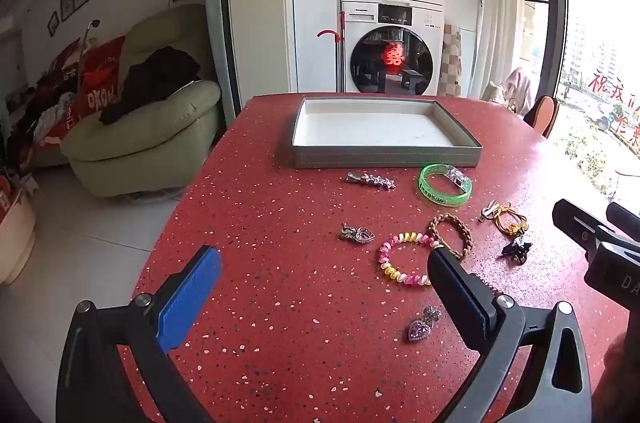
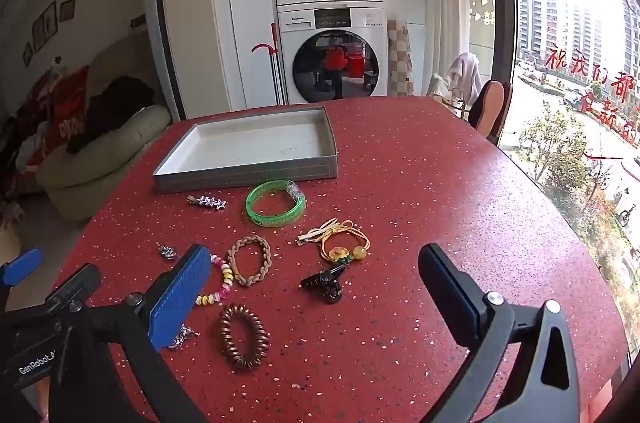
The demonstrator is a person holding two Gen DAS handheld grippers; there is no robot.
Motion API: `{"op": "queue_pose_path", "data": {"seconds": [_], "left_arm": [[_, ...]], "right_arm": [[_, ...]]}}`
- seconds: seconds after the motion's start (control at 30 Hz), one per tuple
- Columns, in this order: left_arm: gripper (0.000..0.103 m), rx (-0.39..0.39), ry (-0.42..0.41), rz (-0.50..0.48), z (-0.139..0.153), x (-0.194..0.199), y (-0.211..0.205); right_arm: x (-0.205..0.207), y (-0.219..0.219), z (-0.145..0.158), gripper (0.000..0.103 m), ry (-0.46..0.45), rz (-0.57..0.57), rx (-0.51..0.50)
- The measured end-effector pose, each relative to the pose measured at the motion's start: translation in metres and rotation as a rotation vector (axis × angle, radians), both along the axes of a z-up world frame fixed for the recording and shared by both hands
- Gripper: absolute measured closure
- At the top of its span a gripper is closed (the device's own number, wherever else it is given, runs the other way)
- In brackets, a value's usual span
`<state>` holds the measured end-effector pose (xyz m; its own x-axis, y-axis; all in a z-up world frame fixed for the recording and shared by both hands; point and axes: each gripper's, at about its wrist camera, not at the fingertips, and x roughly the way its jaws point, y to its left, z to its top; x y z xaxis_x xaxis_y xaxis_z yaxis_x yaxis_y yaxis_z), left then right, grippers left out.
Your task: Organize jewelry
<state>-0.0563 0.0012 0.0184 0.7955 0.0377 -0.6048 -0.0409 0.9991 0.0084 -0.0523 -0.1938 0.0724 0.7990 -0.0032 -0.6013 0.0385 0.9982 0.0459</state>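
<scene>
An empty grey tray [image 1: 384,159] [image 2: 248,171] stands at the far side of the red table. Jewelry lies in front of it: a green bangle [image 1: 445,186] [image 2: 275,203], a star clip [image 1: 371,180] [image 2: 207,202], a brown braided band [image 1: 452,235] [image 2: 250,260], a pink-yellow coil band [image 1: 406,259] [image 2: 224,281], a yellow tie [image 2: 346,243], a black claw clip [image 2: 324,283], a copper coil band [image 2: 243,337], and a heart brooch [image 1: 423,325]. My left gripper [image 1: 324,263] is open above the table near the coil band. My right gripper [image 2: 316,267] is open over the claw clip.
The red speckled table [image 2: 420,203] ends at a window on the right. A green sofa [image 1: 148,139] stands at the left and stacked washing machines [image 1: 390,51] behind. A small silver charm [image 1: 358,234] lies left of the coil band.
</scene>
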Motion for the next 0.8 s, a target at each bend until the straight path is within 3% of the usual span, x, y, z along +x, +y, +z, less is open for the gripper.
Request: {"op": "queue_pose_path", "data": {"seconds": [0.8], "left_arm": [[0.0, 0.02, -0.004, -0.004, -0.0011, 0.0003, -0.0005]], "right_arm": [[0.0033, -0.0019, -0.0017, 0.0, -0.007, 0.001, 0.012]]}}
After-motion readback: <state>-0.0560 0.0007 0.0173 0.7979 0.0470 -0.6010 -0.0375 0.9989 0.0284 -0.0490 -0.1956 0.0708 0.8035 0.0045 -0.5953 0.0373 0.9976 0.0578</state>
